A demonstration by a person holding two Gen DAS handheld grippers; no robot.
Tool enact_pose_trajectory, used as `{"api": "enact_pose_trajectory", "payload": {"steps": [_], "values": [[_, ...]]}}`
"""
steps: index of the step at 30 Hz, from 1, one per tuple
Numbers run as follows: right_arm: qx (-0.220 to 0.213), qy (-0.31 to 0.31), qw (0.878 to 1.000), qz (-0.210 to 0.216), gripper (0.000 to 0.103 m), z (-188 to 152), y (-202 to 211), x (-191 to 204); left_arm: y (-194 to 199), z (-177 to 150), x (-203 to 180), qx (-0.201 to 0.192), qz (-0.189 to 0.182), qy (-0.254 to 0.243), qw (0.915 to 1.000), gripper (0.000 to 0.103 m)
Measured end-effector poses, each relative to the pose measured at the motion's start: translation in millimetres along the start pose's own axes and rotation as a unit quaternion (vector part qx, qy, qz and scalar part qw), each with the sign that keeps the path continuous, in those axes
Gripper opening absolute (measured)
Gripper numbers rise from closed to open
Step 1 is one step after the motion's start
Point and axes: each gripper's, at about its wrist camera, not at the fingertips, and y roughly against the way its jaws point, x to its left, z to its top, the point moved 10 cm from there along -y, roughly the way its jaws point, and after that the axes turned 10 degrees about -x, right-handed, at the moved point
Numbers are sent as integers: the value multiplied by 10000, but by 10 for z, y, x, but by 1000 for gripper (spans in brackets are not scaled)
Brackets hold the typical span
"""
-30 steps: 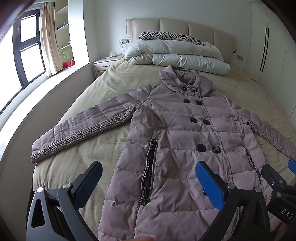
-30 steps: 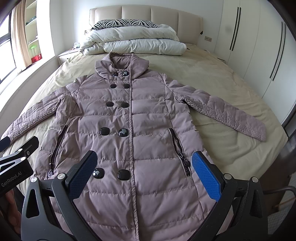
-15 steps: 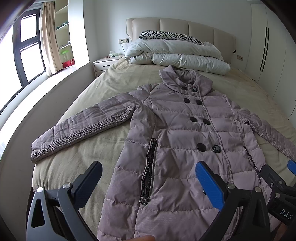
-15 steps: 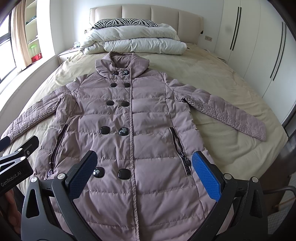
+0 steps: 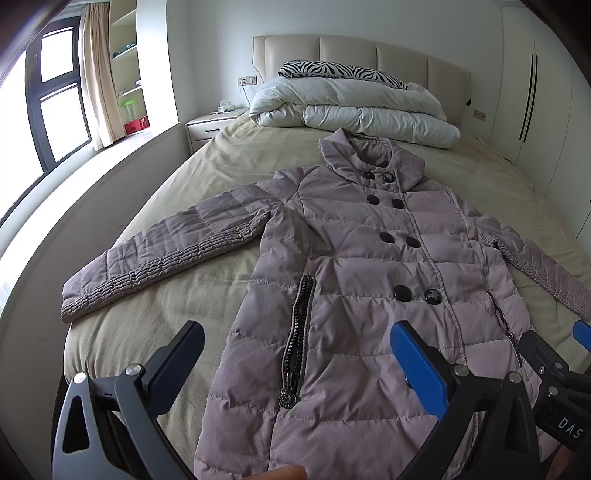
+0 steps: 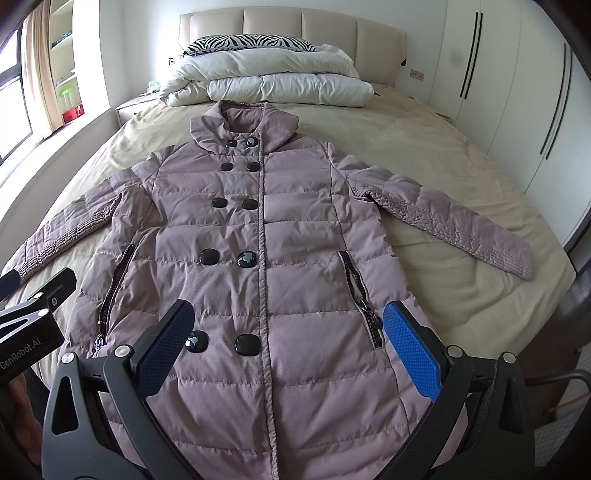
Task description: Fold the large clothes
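A long quilted mauve coat [image 6: 266, 236] lies flat and face up on the bed [image 6: 443, 177], buttoned, with its collar toward the headboard [image 6: 291, 27] and its hem at the near edge of the bed. All places below are given relative to this coat.

To the left of the coat, its left sleeve [image 5: 162, 258] is spread out to the side over the beige sheet, away from the body of the coat. Beyond it, past the bed's edge, there is a window [image 5: 55, 96] and a nightstand [image 5: 210, 125].

The left gripper [image 5: 297, 356] is held above the lower left part of the coat, near the hem, and points forward along the coat toward the collar. Its jaws stand wide apart and hold nothing; the zipped left pocket [image 5: 299, 332] shows between them. At the bottom edge of the left wrist view a fingertip [image 5: 284, 472] of the person is visible.

The right gripper [image 6: 288, 328] is held just beside the left one, above the lower middle and right part of the coat, also pointing toward the collar. Its jaws are wide apart too and grip nothing; the lowest pair of black buttons [image 6: 221, 341] lies between them, and the right pocket zipper [image 6: 364, 295] is just inside the blue pad. Whether the pads touch the fabric, I cannot tell.

Behind the collar, a folded white duvet [image 6: 273, 81] and a zebra-pattern pillow [image 6: 247, 42] rest against the headboard. To the right of the coat, the right sleeve [image 6: 454, 221] is stretched out sideways, and further right stands a white wardrobe [image 6: 517, 92].
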Motion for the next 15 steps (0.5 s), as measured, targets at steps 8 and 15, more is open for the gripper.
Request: {"api": "enact_pose_trajectory", "payload": {"steps": [8, 15], "values": [[6, -18, 10000, 2, 103, 36, 5, 6, -50, -75, -156, -5, -98, -4, 10000, 103], [-64, -785, 9969, -20, 103, -133, -180, -574, -107, -162, -234, 33, -293, -229, 9993, 103]]}}
